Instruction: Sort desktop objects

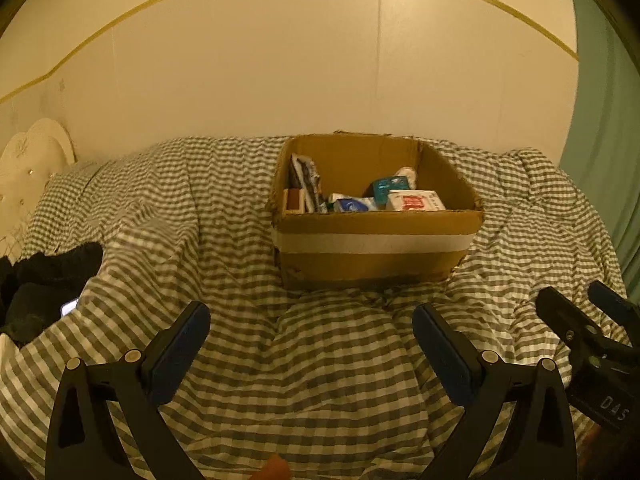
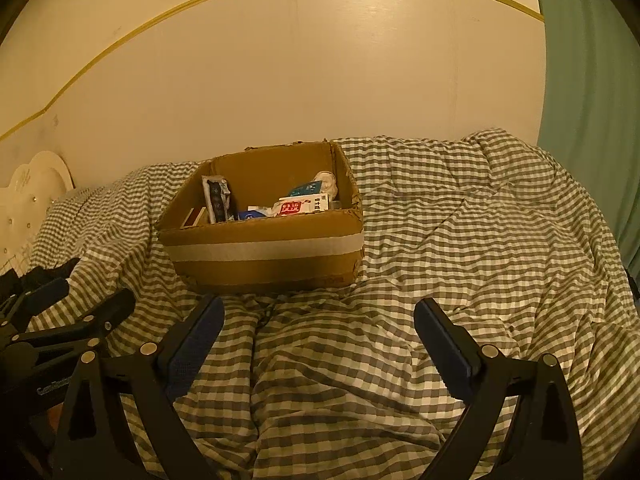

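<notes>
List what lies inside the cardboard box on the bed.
Inside the cardboard box: a white carton with a red label, a teal packet, a blue-and-white packet, a dark upright pouch and a small brown box. The box's near wall hides anything beneath them.

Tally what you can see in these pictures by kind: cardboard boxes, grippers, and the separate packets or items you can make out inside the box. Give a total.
Cardboard box: 1
Grippers: 2, left gripper and right gripper, both open and empty
Items distinguishable in the box: 6, including a white and red carton, a teal packet and a dark packet; more may be hidden
Total: 9
</notes>
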The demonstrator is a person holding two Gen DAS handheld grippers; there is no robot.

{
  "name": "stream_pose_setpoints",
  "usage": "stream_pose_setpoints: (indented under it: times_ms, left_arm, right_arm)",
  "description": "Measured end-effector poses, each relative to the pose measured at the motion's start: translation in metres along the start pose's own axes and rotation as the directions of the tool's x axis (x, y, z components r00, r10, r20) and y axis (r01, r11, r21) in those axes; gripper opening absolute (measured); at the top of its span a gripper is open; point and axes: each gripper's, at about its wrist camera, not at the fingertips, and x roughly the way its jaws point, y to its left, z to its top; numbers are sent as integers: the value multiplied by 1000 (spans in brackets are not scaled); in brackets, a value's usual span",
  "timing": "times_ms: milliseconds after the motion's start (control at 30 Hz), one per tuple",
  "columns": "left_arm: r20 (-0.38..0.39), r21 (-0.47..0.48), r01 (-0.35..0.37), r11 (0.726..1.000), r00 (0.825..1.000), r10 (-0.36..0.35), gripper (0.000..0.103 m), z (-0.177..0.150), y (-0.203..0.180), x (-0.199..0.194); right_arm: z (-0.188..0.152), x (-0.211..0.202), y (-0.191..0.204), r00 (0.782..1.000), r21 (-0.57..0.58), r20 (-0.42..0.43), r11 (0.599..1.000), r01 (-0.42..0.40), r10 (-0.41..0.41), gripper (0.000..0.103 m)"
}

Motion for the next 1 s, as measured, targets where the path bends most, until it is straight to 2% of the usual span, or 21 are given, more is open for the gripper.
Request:
stream_pose_setpoints:
  times_ms: [1000]
  left_arm:
    - [44, 35, -29, 999, 999, 28, 103, 0, -1, -7]
  right_arm:
    - [-2, 5, -1, 1000, -18, -10, 1000, 5, -5, 96]
